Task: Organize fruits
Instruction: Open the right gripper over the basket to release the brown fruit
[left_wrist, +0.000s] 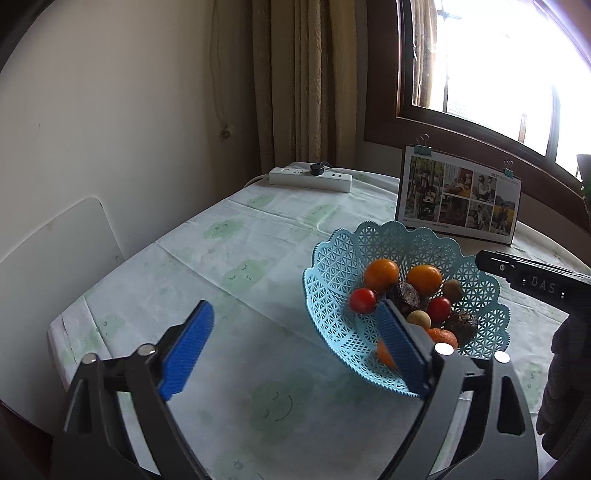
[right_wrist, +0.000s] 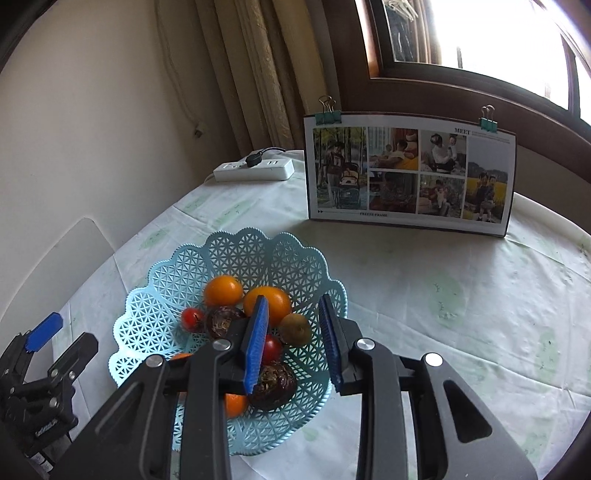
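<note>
A green-printed tablecloth (right_wrist: 424, 295) covers the table beside curtain (right_wrist: 251, 74) and window (right_wrist: 480, 33); left gripper (left_wrist: 295, 347) and right gripper (right_wrist: 295, 339) both gape empty.

"MEET" and "FREEZE-FRAME" are printed on the photo card (right_wrist: 408, 173); "DAS" is read on the right hand-held gripper (left_wrist: 535, 284).

Basket (right_wrist: 177, 291): light blue plastic, openwork lattice of small triangles, scalloped rim.

Fruit inside: two oranges (right_wrist: 222, 290) at 12 o'clock, bright orange; cherry tomatoes (left_wrist: 362, 300), red; passion fruits (right_wrist: 274, 384), dark purple-brown, mottled; a small dull green-brown fruit (right_wrist: 294, 329) at 3 o'clock.

Tablecloth (left_wrist: 236, 258): white with faint pale green smiling blobs.

Left gripper (left_wrist: 295, 341) and right gripper (right_wrist: 293, 341): ribbed blue pads on black frames.

Power strip (left_wrist: 310, 178): white.

Curtain (left_wrist: 306, 81): beige.
</note>
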